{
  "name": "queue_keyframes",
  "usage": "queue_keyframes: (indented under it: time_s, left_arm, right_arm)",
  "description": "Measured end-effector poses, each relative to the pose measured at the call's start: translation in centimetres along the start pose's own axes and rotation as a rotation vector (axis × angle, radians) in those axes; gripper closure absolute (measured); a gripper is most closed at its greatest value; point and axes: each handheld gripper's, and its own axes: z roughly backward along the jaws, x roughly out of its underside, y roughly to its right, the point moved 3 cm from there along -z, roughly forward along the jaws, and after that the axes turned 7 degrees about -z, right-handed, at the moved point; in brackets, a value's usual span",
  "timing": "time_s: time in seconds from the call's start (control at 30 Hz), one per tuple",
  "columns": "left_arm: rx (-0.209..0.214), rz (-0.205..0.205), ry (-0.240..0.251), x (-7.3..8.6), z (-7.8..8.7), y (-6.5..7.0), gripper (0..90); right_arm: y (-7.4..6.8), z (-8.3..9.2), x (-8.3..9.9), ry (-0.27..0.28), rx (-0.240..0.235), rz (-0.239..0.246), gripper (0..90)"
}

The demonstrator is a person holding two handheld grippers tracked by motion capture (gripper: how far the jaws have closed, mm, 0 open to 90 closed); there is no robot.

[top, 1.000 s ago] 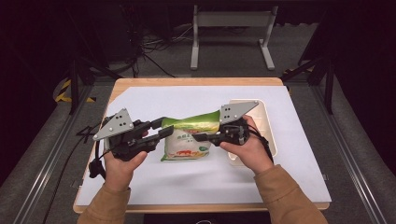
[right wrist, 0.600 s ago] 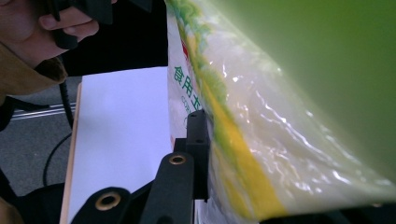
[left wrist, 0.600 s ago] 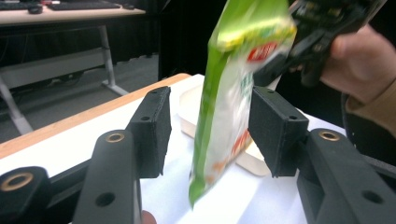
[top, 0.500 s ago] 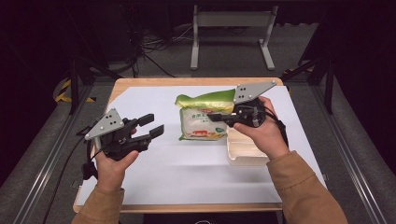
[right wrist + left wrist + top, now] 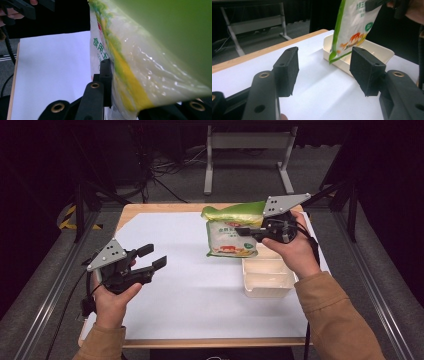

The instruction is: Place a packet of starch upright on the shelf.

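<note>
Now the left hand-held gripper (image 5: 148, 259) sits low and close to the person, over the white sheet (image 5: 190, 290) on the surface (image 5: 150, 209). Its two black jaws are spread wide, and nothing is between them. A second ago this hand-held gripper was up against the bag, helping to hold it. It has let go and pulled back to the person's left.

Farther away, to the right of it, the right hand-held gripper (image 5: 246, 231) is pinching the bag (image 5: 231, 232) all by itself. The bag is green, white and yellow. It hangs in the air, tilted, with its bottom edge just above the far end of the cream tray (image 5: 267, 285). A second ago the bag lay lower and nearer the middle of the sheet. It has now been lifted and carried toward the tray.

I think this means the bag is going into the tray. One hand-held gripper is enough to carry it. The next move looks like lowering the bag down into the tray and then letting it go. The bag is floppy, so it could catch on the tray's rim.
</note>
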Motion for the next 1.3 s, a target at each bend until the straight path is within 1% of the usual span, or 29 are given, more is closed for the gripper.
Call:
queue_keyframes:
  time_s: [0.03, 0.13, 0.2, 0.23, 0.33, 0.5, 0.6, 0.63, 0.77, 0.87, 0.93, 0.97, 1.03, 1.1, 1.2, 1.27, 1.3]
  left_arm:
    - [-0.006, 0.004, -0.006, 0.1, 0.1, -0.1, 39.4]
    - [-0.020, 0.011, -0.017, 0.5, 0.1, -0.5, 38.2]
    - [-0.025, 0.006, -0.026, 0.6, 0.1, -0.6, 37.6]
    - [-0.026, 0.009, -0.035, 0.7, 0.0, -0.6, 36.3]
    - [-0.029, 0.003, -0.048, 0.9, -0.1, -0.8, 35.3]
    - [-0.011, 0.029, -0.043, 1.1, -0.2, -1.1, 35.0]
    - [-0.014, 0.035, -0.052, 1.3, -0.2, -1.3, 35.0]
    - [-0.013, 0.040, -0.054, 1.4, -0.2, -1.5, 35.0]
    - [-0.018, 0.048, -0.053, 1.5, -0.3, -1.7, 34.7]
    - [-0.024, 0.053, -0.053, 1.6, -0.2, -1.9, 34.7]
    - [-0.026, 0.060, -0.055, 1.7, -0.2, -2.0, 34.7]
    - [-0.026, 0.060, -0.055, 1.7, -0.2, -2.0, 34.6]
    - [-0.028, 0.061, -0.054, 1.8, -0.2, -2.2, 34.5]
    - [-0.030, 0.070, -0.055, 1.9, -0.2, -2.2, 34.2]
    - [-0.034, 0.077, -0.054, 2.0, -0.2, -2.4, 34.2]
    - [-0.037, 0.080, -0.051, 2.0, -0.3, -2.5, 34.0]
    - [-0.036, 0.084, -0.053, 2.1, -0.2, -2.5, 33.9]
  right_arm:
    - [0.4, 0.2, 0.0, 0.000, 0.009, -0.003, 80.3]
    - [1.1, 0.6, 0.0, 0.003, 0.022, -0.008, 80.3]
    - [1.4, 0.7, 0.0, 0.002, 0.026, -0.010, 80.3]
    - [2.0, 0.9, 0.1, 0.001, 0.028, -0.010, 80.3]
    - [2.8, 1.1, 0.2, -0.001, 0.030, -0.013, 80.3]
    - [3.6, 1.3, 0.3, -0.009, 0.046, -0.015, 80.3]
    - [4.1, 1.5, 0.4, -0.011, 0.060, -0.014, 80.3]
    - [4.5, 1.6, 0.5, -0.009, 0.070, -0.016, 80.3]
    - [5.3, 1.9, 0.8, -0.007, 0.093, -0.023, 80.4]
    - [6.0, 2.0, 1.0, -0.002, 0.115, -0.017, 80.3]
    - [6.5, 2.1, 1.3, 0.002, 0.123, -0.020, 80.4]
    - [6.5, 2.1, 1.3, 0.002, 0.123, -0.020, 80.4]
    - [7.0, 2.2, 1.5, 0.004, 0.127, -0.026, 80.4]
    - [7.6, 2.3, 1.7, 0.007, 0.140, -0.019, 80.3]
    - [8.2, 2.4, 2.0, 0.008, 0.149, -0.020, 80.4]
    - [8.4, 2.4, 2.2, 0.010, 0.152, -0.023, 80.4]
    - [8.8, 2.5, 2.6, 0.015, 0.154, -0.031, 80.3]
